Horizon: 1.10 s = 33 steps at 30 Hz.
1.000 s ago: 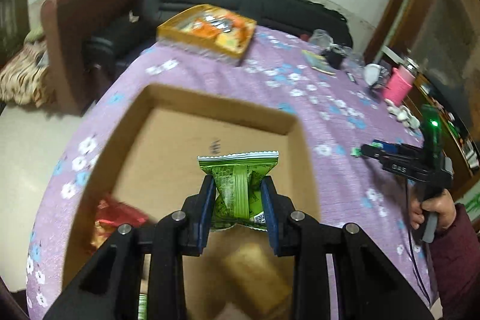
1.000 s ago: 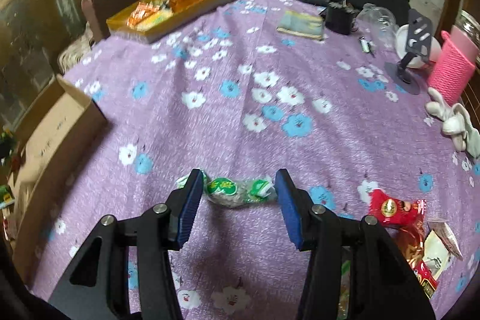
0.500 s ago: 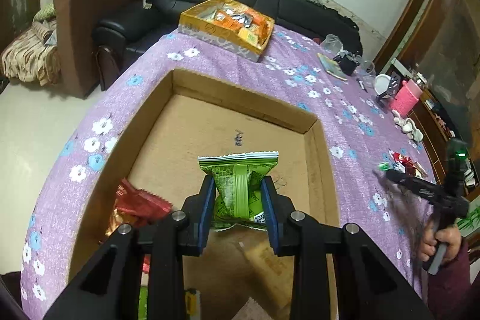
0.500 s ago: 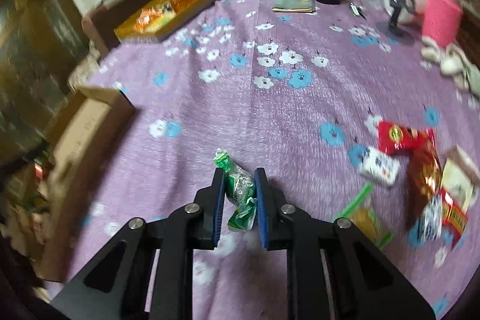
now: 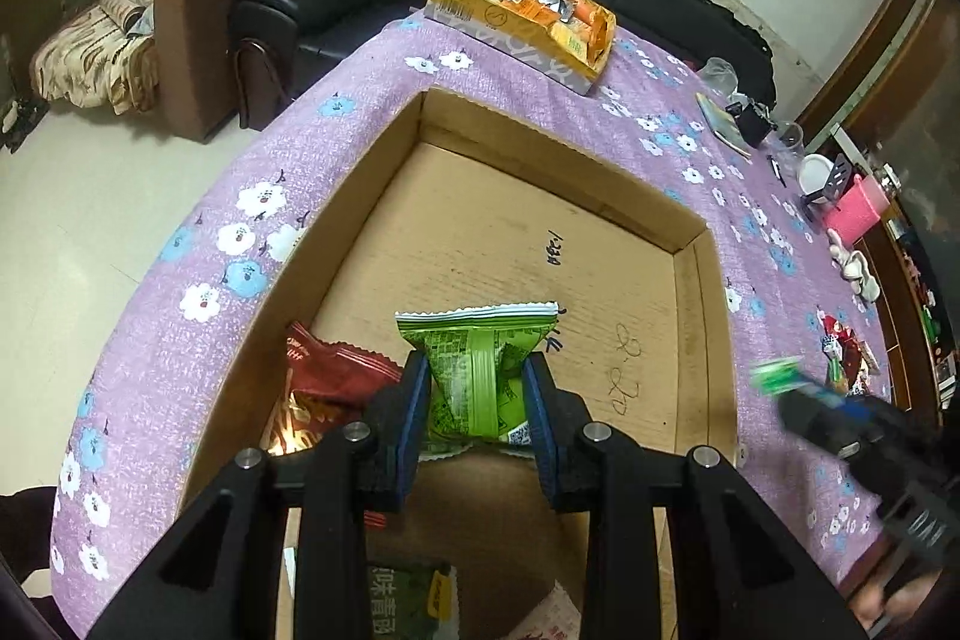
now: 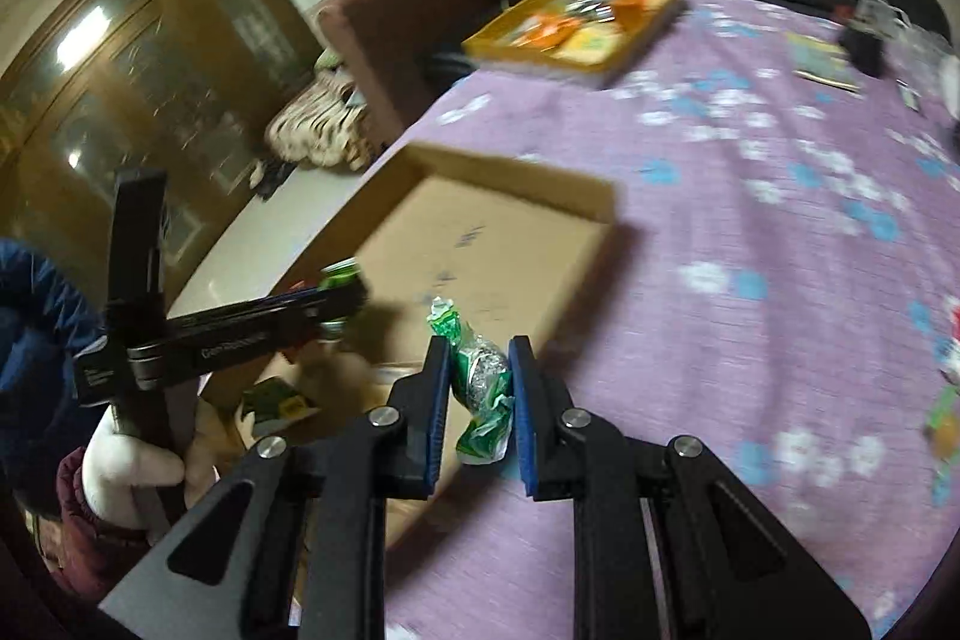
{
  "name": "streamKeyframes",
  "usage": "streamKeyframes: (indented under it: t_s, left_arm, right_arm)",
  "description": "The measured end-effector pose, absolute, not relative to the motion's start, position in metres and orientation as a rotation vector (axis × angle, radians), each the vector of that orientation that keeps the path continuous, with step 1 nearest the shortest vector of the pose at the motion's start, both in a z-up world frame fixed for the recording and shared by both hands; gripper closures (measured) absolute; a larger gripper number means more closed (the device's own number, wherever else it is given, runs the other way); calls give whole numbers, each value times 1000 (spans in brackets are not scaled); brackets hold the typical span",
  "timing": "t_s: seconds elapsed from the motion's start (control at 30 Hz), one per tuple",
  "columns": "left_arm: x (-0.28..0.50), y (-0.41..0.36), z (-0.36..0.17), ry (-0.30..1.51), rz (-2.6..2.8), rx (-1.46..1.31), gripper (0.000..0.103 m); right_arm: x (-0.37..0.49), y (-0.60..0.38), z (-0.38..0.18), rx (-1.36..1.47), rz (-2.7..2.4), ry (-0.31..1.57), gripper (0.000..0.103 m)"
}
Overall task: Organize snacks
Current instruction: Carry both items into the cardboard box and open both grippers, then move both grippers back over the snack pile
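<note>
Green candy [image 6: 480,388], now lifted, nears cardboard box [image 6: 528,178].

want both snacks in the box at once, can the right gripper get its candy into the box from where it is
Probably yes. The right gripper, shut on the candy, is at the box edge, and the bare floor ahead looks free. The left gripper holds its green packet over another part.

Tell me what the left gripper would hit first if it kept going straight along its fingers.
Most likely the bare floor of the cardboard box. The left gripper, shut on a green snack packet, points down into the box; the red packet lies left of that line. Depth is hard to judge.
</note>
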<state>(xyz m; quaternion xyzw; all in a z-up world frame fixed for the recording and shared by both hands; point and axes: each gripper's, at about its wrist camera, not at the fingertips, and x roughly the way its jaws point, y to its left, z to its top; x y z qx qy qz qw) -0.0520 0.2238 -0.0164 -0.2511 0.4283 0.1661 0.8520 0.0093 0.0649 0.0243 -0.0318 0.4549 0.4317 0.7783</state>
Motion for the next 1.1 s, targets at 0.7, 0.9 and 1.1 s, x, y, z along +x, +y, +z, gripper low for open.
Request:
streamKeyframes:
  t_s: [0.7, 0.9, 1.1]
  left_arm:
    - [-125, 199, 29, 660, 245, -682, 40]
    - [-114, 155, 30, 716, 184, -603, 34]
    - [-102, 115, 32, 723, 115, -511, 26]
  right_arm:
    - [-13, 38, 33, -119, 838, 867, 61]
    - [-21, -54, 30, -22, 723, 842, 61]
    - [-13, -180, 25, 60, 467, 840, 61]
